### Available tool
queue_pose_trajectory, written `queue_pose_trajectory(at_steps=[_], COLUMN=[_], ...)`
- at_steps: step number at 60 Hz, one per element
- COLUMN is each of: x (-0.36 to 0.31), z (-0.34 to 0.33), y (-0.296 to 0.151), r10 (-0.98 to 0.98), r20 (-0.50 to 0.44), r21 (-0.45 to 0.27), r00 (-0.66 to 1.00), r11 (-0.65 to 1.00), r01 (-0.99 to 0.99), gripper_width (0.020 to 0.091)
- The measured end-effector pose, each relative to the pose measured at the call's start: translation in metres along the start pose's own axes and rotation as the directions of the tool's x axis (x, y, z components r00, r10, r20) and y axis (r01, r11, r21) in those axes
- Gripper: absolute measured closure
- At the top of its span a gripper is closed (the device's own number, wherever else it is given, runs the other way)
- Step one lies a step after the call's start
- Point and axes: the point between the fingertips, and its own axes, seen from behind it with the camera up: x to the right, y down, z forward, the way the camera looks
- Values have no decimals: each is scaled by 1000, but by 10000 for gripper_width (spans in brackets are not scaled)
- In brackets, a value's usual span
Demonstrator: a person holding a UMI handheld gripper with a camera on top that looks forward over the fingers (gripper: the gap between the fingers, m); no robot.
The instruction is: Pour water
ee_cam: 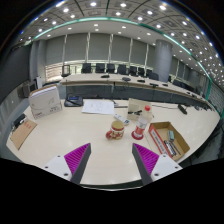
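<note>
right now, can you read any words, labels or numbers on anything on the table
No text can be read in the gripper view.
Water bottle: its label is too small to read.
White box: no legible print.
Papers: any writing is too small to make out.
Cup: its pattern is too blurred to read.
The open claw bears no markings.

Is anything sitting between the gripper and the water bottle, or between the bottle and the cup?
Nothing visible does. The open gripper has bare table ahead of it up to the bottle, and the cup stands just beside the bottle.
</note>
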Motion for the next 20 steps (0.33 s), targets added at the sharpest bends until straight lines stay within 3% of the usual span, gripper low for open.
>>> queue_pose_trajectory(at_steps=[20], x=[-21], z=[-27], y=[9], r10=[-28], r20=[23], r21=[10], r00=[999], r11=[1000], r01=[28], gripper_width=[247])
